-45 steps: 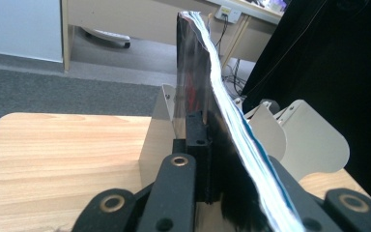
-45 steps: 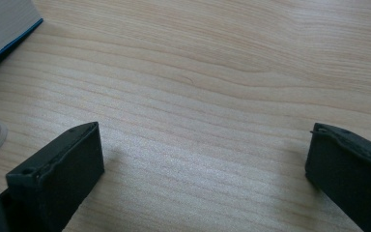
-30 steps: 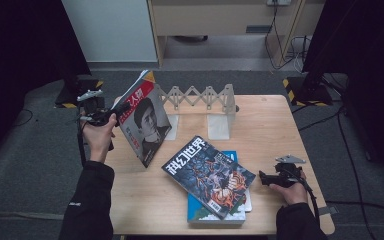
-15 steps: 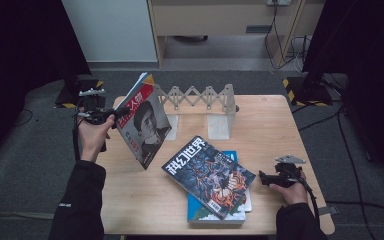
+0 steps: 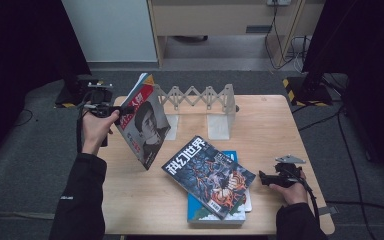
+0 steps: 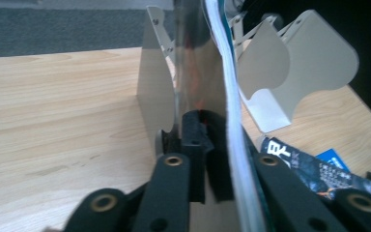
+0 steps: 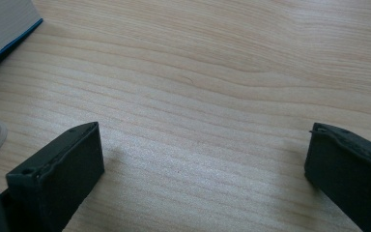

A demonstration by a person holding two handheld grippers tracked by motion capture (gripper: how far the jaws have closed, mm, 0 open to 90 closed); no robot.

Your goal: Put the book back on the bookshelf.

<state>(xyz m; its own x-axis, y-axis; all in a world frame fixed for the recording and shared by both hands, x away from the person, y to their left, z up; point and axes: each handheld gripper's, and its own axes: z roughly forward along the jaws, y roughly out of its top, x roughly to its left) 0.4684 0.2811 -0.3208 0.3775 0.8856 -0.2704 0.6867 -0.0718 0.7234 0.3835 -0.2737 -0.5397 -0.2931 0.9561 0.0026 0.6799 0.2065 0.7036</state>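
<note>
magazine point(image 5: 145, 125) hangs upright, clamped at its edge in the left gripper point(image 5: 114, 108), just ahead of the white accordion rack point(image 5: 200, 100). keep the jaws tight, line the spine with the nearest slot beyond the jaws, and lower it straight. right gripper point(image 5: 266, 178) rests on the table point(image 5: 280, 125), jaws wide apart, beside the stacked magazines point(image 5: 210, 175).

The high view looked down and forward from the person's side, taking in the whole counter point(image 5: 280, 125); the left gripper view sat very close behind a held magazine point(image 6: 227, 96), facing the white rack point(image 6: 290, 67) at 1 o'clock; the right gripper view hovered just above bare wood; both shared the high view's counter.
</note>
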